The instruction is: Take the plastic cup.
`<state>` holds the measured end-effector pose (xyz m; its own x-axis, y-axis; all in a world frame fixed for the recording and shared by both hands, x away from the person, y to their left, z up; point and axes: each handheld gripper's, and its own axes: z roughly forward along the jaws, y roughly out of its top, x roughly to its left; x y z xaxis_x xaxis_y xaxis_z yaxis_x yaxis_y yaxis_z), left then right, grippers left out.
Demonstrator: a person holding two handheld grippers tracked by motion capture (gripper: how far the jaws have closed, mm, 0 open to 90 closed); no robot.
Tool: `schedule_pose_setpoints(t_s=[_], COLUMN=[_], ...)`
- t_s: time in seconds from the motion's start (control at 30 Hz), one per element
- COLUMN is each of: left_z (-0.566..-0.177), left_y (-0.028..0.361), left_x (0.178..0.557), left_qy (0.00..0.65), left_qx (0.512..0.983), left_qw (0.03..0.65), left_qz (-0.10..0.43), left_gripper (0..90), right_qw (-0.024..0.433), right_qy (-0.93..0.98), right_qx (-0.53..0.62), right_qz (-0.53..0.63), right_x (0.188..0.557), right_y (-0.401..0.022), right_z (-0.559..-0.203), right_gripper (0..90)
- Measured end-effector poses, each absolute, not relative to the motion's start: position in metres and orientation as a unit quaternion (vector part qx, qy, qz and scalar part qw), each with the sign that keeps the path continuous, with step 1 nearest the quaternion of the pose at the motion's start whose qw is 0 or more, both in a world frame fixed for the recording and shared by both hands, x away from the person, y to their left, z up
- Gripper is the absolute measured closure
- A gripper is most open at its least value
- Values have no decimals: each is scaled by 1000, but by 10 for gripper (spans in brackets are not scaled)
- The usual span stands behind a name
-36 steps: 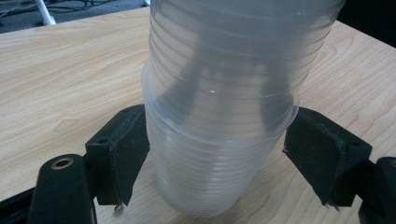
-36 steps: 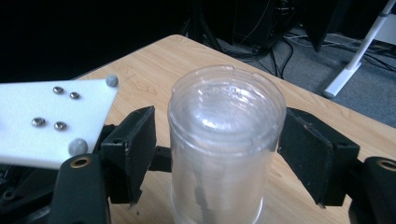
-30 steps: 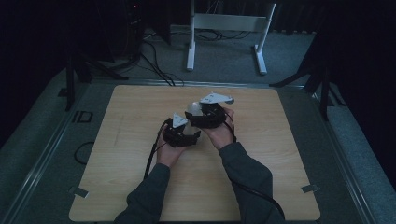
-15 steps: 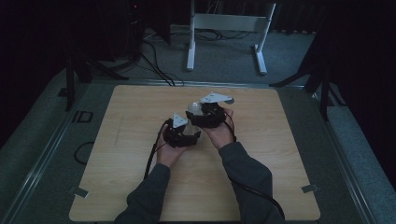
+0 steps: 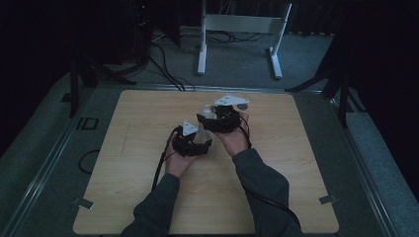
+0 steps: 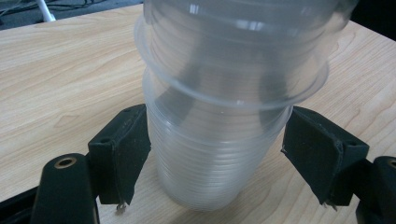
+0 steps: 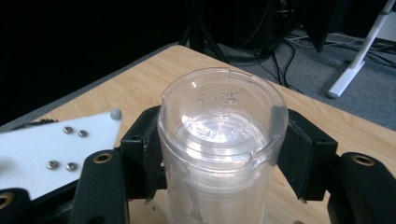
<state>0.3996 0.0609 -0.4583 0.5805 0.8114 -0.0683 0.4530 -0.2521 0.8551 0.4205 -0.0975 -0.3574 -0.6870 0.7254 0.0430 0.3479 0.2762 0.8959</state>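
- The left tongs (image 6: 215,158) sit low over the wooden worktop (image 5: 133,148), near its middle, held in the person's left hand (image 5: 179,160).
- In the left gripper view, a stack of clear plastic cups (image 6: 224,107) stands between the two black jaws; the left jaw presses against the stack's ribbed side, while the right jaw sits just at the rim of one cup, and whether it touches I cannot tell for sure.
- The stack leans out of the top of that view, with at least two rolled rims showing one above the other.
- The right tongs (image 7: 217,149) are just beyond the left ones in the high view, held in the right hand (image 5: 236,140).
- Their jaws have just been closing, and in the right gripper view both pads are clamped on the sides of a clear cup (image 7: 219,140) whose embossed base faces the camera.
- In the high view the cups (image 5: 206,114) show as a pale, see-through shape between the two tongs, above the worktop's centre.
- A white three-cornered plate (image 7: 51,149) with small screws lies at the left of the right gripper view.
- Beyond the worktop, a white frame (image 5: 242,24) stands on the grey floor among dark cables (image 5: 168,69).
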Motion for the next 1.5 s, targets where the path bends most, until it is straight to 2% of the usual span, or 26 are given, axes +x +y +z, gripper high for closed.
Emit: schedule_pose_setpoints(t_s=[0.33, 0.93, 1.5], left_z=[-456, -453, -453], left_y=[63, 70, 78], left_x=[400, 396, 389], left_qy=[422, 424, 414], left_qx=[761, 755, 757], left_qw=[450, 457, 472], left_qz=[200, 200, 184], left_gripper=[148, 152, 326], right_qw=[196, 200, 208], right_qy=[766, 752, 733], right_qx=[340, 335, 345], right_qz=[509, 531, 547], right_x=[415, 410, 405], right_y=[-101, -108, -138], right_z=[-342, -315, -299], right_gripper=[376, 376, 375])
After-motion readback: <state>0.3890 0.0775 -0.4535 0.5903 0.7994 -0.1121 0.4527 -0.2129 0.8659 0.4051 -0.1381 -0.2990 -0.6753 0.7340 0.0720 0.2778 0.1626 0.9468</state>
